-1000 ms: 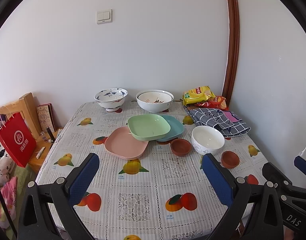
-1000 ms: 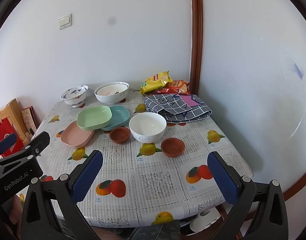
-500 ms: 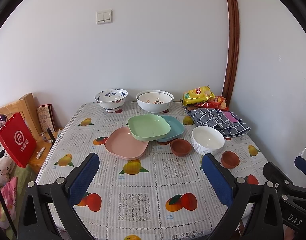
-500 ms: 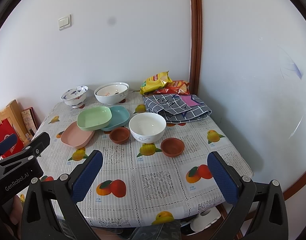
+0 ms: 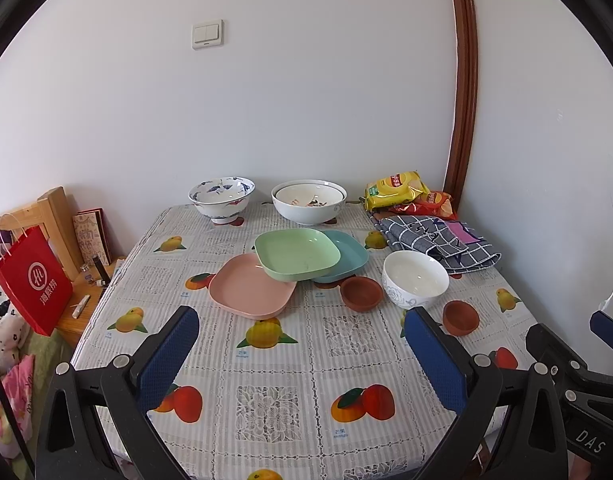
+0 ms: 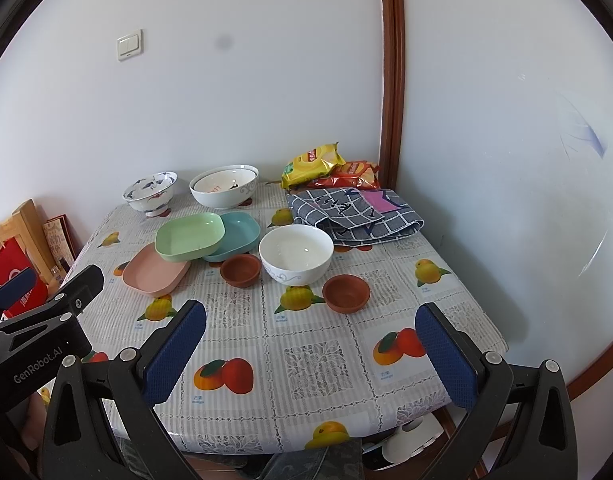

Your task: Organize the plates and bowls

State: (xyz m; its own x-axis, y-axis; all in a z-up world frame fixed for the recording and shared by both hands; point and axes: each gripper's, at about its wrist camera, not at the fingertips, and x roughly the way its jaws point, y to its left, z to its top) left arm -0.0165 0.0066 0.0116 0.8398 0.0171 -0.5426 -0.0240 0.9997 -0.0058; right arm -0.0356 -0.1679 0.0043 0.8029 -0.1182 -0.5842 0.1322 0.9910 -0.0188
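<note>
On the fruit-print tablecloth (image 5: 274,400) a green plate (image 5: 296,254) rests tilted on a pink plate (image 5: 250,286) and a teal plate (image 5: 346,258). A white bowl (image 5: 414,278) stands to their right, with two small brown bowls (image 5: 361,294) (image 5: 460,317) beside it. A blue-patterned bowl (image 5: 221,197) and two nested white bowls (image 5: 308,200) stand at the back. My left gripper (image 5: 300,354) is open and empty above the table's front. My right gripper (image 6: 310,354) is open and empty, well short of the white bowl (image 6: 296,254) and plates (image 6: 190,236).
A checked cloth (image 5: 438,240) and snack bags (image 5: 398,190) lie at the back right, against the wall and a brown door frame (image 5: 462,92). A red paper bag (image 5: 32,280) and a wooden chair (image 5: 46,216) stand left of the table.
</note>
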